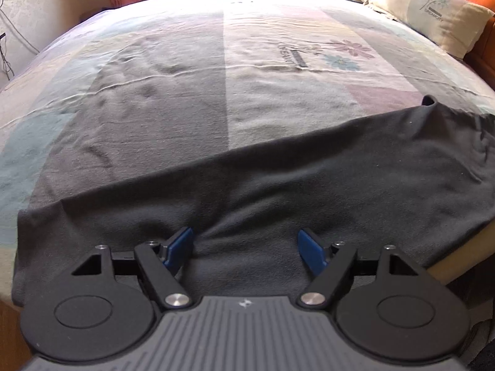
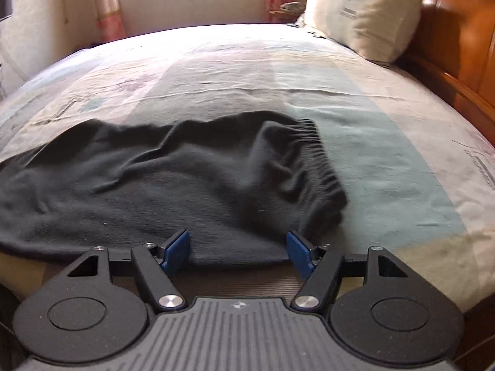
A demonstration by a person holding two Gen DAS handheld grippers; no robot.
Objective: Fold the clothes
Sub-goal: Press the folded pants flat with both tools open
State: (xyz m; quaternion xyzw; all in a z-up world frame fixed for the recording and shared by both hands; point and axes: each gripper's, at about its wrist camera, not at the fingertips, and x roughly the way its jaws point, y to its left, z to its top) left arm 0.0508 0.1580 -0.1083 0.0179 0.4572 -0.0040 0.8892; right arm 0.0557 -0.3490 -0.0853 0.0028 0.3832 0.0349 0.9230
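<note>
Trousers (image 1: 278, 167), dark grey knit with an elastic ribbed waistband (image 2: 321, 160), lie along the near edge of the bed (image 1: 154, 92), stretched sideways over the patchwork bedspread. Left gripper (image 1: 246, 249): blue pads spread apart, nothing pinched, hovering low above the leg end of the garment, cloth visible under the gap. Right gripper (image 2: 238, 252): pads also apart, nothing held, poised above the near hem close to the waistband end; that view is slightly motion-blurred. Fabric looks soft, light and limp, wrinkling easily, so it will probably sag and bunch when lifted. Best holds seem to be the thicker waistband corner on the right and the leg cuff edge on the left. Pillow (image 2: 365, 15) sits far right by the wooden headboard (image 2: 458, 46).
</note>
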